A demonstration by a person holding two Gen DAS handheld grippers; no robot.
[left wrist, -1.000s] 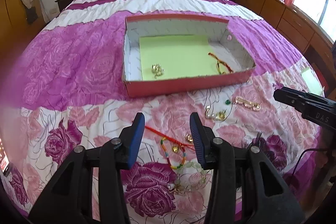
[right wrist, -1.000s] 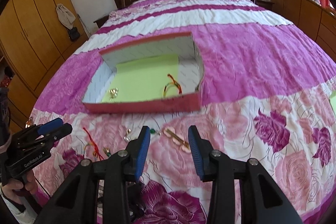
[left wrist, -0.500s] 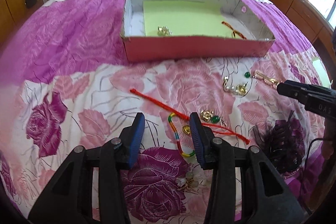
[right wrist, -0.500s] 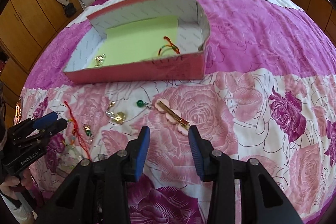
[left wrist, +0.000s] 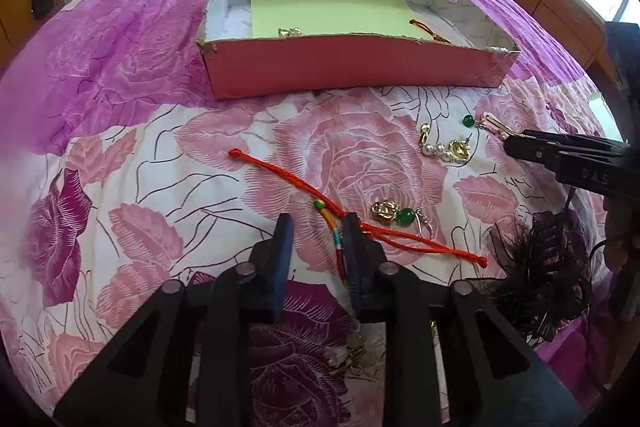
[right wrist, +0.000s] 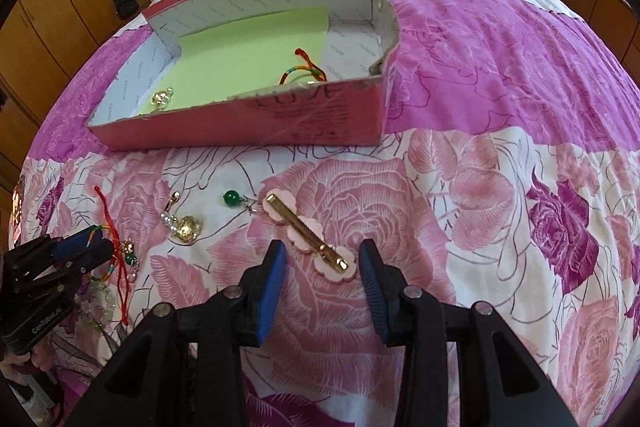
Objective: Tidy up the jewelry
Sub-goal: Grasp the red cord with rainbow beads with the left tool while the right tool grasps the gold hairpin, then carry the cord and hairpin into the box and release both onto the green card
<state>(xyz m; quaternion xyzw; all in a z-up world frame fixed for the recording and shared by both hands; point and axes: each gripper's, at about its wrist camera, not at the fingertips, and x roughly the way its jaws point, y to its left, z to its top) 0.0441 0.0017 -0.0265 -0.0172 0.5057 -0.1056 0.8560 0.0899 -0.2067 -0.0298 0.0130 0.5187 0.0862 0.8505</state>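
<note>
Two pieces already lie in the red cardboard box [right wrist: 240,123] on its green paper liner [right wrist: 248,51]: a gold charm [right wrist: 160,98] at 8 o'clock of the liner and a multicoloured cord bracelet [right wrist: 304,73] at 4 o'clock.

Outstanding, all loose on the floral bedspread [right wrist: 500,187], on the near side of the box:
- pink flower hair clip with gold bar [right wrist: 310,237];
- green bead earring [right wrist: 231,197], just beside the clip at its 10 o'clock end;
- pearl-and-gold earring [left wrist: 446,149];
- gold rose piece with green bead [left wrist: 394,213];
- red cord [left wrist: 280,171], running from 10 o'clock to 4 o'clock across the left view;
- rainbow cord bracelet [left wrist: 334,231];
- pale bead cluster [left wrist: 352,351], partly hidden under the tool body;
- black feathered hair piece [left wrist: 536,267] at 4 o'clock.

Judged progress: early; most of the lot is still outside the box.

Left tool [left wrist: 316,251]: jaws closing, gap narrow. The rainbow cord bracelet and the crossing red cord lie between them, against the right finger [left wrist: 354,247]; a firm pinch is not yet evident.

Right tool [right wrist: 323,271]: jaws partly apart, holding nothing. The near end of the hair clip sits between the fingertips, touching neither pad.
</note>
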